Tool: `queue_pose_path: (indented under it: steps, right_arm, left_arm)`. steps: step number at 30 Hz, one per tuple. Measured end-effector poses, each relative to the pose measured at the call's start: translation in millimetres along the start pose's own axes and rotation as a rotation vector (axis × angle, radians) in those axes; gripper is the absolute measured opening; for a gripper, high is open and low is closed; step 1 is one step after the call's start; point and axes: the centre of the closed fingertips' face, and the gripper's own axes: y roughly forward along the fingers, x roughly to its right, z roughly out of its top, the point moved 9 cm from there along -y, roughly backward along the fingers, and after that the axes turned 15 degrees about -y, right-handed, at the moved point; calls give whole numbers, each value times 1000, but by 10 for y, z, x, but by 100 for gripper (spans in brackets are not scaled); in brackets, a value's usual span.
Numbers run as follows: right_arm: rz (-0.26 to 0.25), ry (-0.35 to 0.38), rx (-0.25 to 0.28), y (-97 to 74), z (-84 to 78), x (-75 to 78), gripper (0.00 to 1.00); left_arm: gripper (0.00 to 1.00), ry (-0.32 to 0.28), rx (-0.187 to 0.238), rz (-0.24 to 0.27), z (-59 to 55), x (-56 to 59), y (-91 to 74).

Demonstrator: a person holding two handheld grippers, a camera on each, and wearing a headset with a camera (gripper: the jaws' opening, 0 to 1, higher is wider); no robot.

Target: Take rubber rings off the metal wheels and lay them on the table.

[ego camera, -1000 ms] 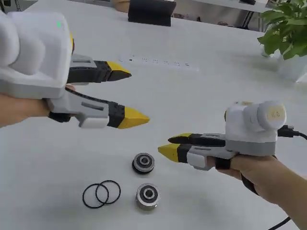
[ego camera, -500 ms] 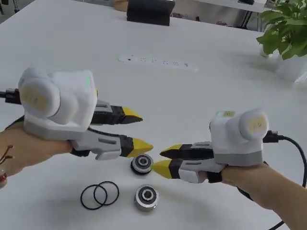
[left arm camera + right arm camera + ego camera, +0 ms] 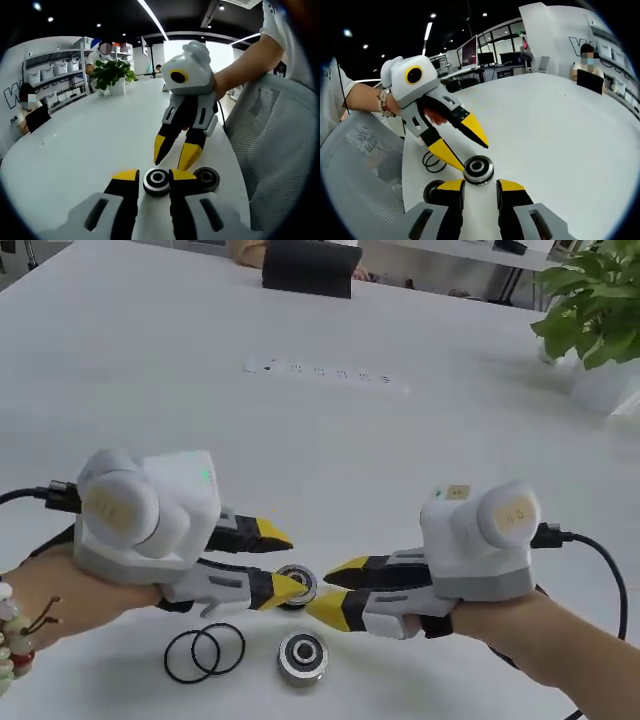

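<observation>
**A:** What's on the left?

**B:** The left gripper, held low over the white bench with its jaws apart. Its lower yellow tip lies across one metal wheel, but I cannot tell whether it touches. In the left gripper view that wheel sits right between the two tips.

**A:** And nearer the person?

**B:** Two black rubber rings lie flat on the bench, overlapping. Just right of them a second metal wheel stands free, with neither gripper on it.

**A:** The other side?

**B:** The right gripper points in from the right. Its jaws are also parted and hold nothing, and its tips are just beside the first wheel. The two grippers meet tip to tip there, so each crowds the other's way in.

**A:** Anything else around?

**B:** Farther back a white power strip lies well apart from the work, and a dark laptop sits at the far edge. A leafy potted plant is at the far right. A black cable hangs from the right gripper. A grey mesh chair stands by the bench's side.
</observation>
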Motion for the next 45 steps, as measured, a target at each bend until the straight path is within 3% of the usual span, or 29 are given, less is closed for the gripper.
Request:
queue_pose_path:
  steps: [6, 15, 45]
  right_arm:
    - [1, -15, -7, 14, -2, -15, 23]
    - [6, -36, -12, 62, 26, -52, 22]
    - [-10, -137, -52, 41, 27, -37, 9]
  left_arm:
    - [14, -22, -20, -3, -68, 11, 48]
    - [8, -29, -11, 8, -79, 13, 59]
    - [8, -59, 18, 11, -107, 16, 49]
